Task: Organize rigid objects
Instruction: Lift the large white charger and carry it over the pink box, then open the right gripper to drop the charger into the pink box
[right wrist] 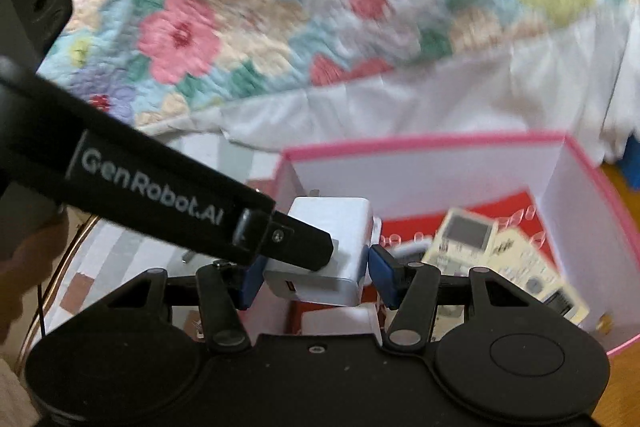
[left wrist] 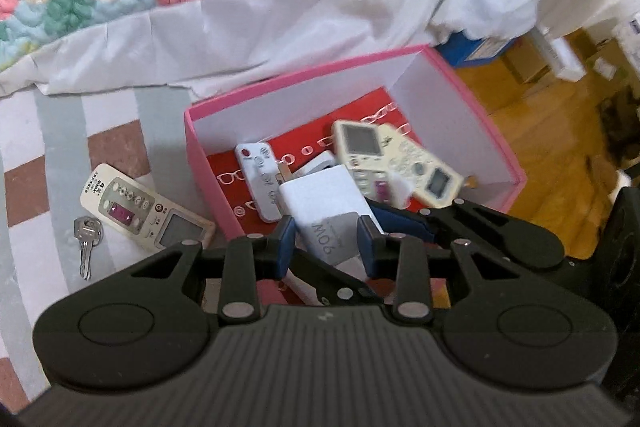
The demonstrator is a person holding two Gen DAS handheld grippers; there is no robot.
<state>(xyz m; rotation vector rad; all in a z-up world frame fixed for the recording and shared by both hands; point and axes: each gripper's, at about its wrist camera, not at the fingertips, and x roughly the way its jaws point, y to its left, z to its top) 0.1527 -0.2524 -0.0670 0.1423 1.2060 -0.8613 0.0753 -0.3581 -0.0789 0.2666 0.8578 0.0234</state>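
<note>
We see a white charger block point(left wrist: 320, 203) held in the air over the near wall of a pink box point(left wrist: 472, 99). Its long axis points away from us into the box, with the metal prongs at the far end.

The left claw point(left wrist: 327, 241) is narrowed to the block's width, with both blue pads pressed on its sides. From the right wrist view, the right claw point(right wrist: 316, 279) also sits narrow, with a pad just beside each side of the charger block point(right wrist: 332, 227). We cannot tell whether the right claw is squeezing it. One black finger of the left claw crosses the block's upper face there. Both claws are at the block, so neither is nearer. The box floor lies ahead of them and below.

The box has white inner walls and a red floor. It holds a small white remote point(left wrist: 260, 183), two cream remotes with screens point(left wrist: 360, 151) overlapping at the right, and a second white plug block point(left wrist: 320, 163).

Outside the box, to its left, a cream remote point(left wrist: 144, 211) lies on the striped cloth point(left wrist: 52, 147). A key point(left wrist: 86, 243) lies just beside it.

We judge the next move to be a short lowering and release into the open space on the red floor near the small white remote.
</note>
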